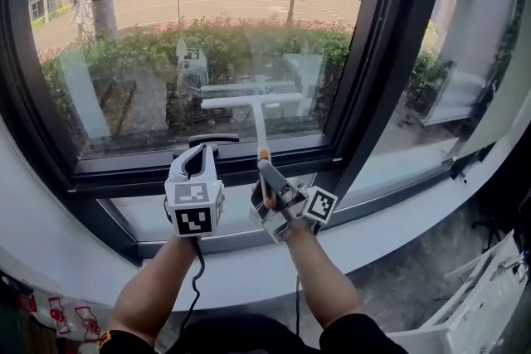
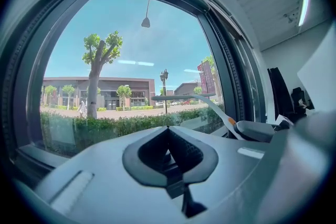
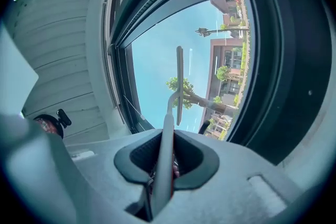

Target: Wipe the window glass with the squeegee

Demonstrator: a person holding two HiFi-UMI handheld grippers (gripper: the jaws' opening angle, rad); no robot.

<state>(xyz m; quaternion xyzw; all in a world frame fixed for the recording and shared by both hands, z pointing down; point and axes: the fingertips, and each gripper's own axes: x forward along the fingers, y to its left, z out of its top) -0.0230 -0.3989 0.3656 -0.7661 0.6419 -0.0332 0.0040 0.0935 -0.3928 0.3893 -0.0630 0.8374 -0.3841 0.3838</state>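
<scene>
Head view, as from just behind the person: one squeegee [image 1: 253,101] stands upright against the window glass [image 1: 149,54]. Its white blade lies level across the lower part of the pane, and its handle runs down into the right gripper [image 1: 267,174]. That gripper's jaws are clamped on the handle. The handle's lower end is buried between them, and only an orange band shows above. Reflections muddle the spot, so I cannot tell whether the blade edge truly touches the glass.

The left gripper [image 1: 197,155] sits just beside the right one, its jaws pressed together on nothing. A dark window handle [image 1: 213,139] lies on the bottom frame just above it. A thick mullion [image 1: 390,54] parts this pane from a second one at the right. That makes two grippers, two forearms [image 1: 153,286] and one squeegee. Beyond the glass are a hedge [image 1: 124,62], tree trunks and a road. A white object [image 1: 481,303] at lower right is cut off by the edge.
</scene>
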